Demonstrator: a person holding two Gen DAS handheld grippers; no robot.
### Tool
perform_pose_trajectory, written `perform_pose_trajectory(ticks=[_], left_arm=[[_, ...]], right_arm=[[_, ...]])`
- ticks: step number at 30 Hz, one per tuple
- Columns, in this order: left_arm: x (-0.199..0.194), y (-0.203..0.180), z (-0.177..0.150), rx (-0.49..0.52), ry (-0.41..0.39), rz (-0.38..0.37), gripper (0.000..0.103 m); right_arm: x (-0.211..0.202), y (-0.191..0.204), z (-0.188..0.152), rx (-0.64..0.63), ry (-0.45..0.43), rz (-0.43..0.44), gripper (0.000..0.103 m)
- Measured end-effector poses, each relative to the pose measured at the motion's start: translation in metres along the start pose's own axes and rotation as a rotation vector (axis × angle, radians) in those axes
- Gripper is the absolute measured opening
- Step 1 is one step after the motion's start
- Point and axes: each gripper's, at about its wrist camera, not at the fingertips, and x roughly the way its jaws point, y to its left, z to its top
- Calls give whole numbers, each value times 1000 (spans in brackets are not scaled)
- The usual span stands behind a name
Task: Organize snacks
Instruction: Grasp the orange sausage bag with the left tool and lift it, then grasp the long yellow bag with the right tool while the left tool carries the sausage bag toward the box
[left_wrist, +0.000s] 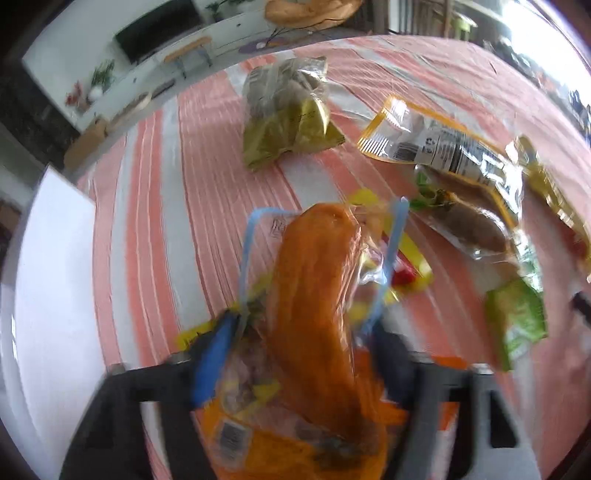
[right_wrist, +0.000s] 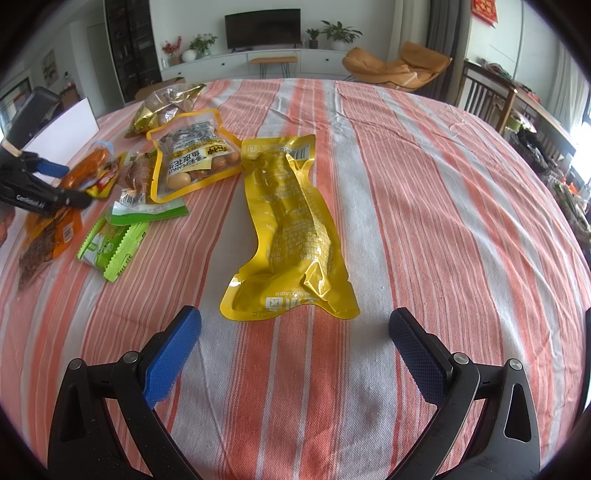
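Note:
My left gripper (left_wrist: 299, 325) is shut on a clear packet with an orange sausage (left_wrist: 314, 277) in it, the blue pads pressing its two sides. The right wrist view shows that left gripper (right_wrist: 72, 184) at the far left, over the same orange sausage packet (right_wrist: 88, 162). An orange and brown packet (right_wrist: 51, 229) lies beneath it. My right gripper (right_wrist: 295, 319) stands open above the striped tablecloth (right_wrist: 424, 221), with nothing between its fingers. A long yellow packet (right_wrist: 288, 221) lies just beyond its fingertips.
Further snacks lie at the left: a yellow-edged peanut packet (right_wrist: 192, 155), a gold and clear bag (right_wrist: 166, 103), green packets (right_wrist: 110, 247) and a brown sausage pack (right_wrist: 138, 173). A white box (right_wrist: 62, 129) stands at the table's left edge.

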Motion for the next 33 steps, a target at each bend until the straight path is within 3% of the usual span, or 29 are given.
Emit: perform_pose_trajectory(ticks=[5,8,10,15,21,25,27,29,33], left_arm=[[-30,19,-23,-159,-21,-35,44],[-51,34,-53,-307,-3,-61,46],[-58,33,-72,-350,14,-62,46],[-89,-5,-141,-410,-18,-13,46],[-79,-36,-198,-447,-50,70,47],[-77,-30,-212,-491,-93,50,47],[-77,-25,-215,-503,-107,37,47],[-77,-22,-215,-512,-119,10,46],[-81,-22,-219,-498,-155,-29,45]], right_arm=[[0,0,0,0,0,0,103],[0,0,0,0,0,0,103],[0,0,0,-1,0,0,103],[0,0,0,-1,0,0,103],[0,0,0,0,0,0,103],[-6,-6,-2,25,0,52,100],[-23,-18,-1,99,-38,129,101],[-34,-26,9,134,-78,122,101],[-14,-31,50,120,14,109,101]])
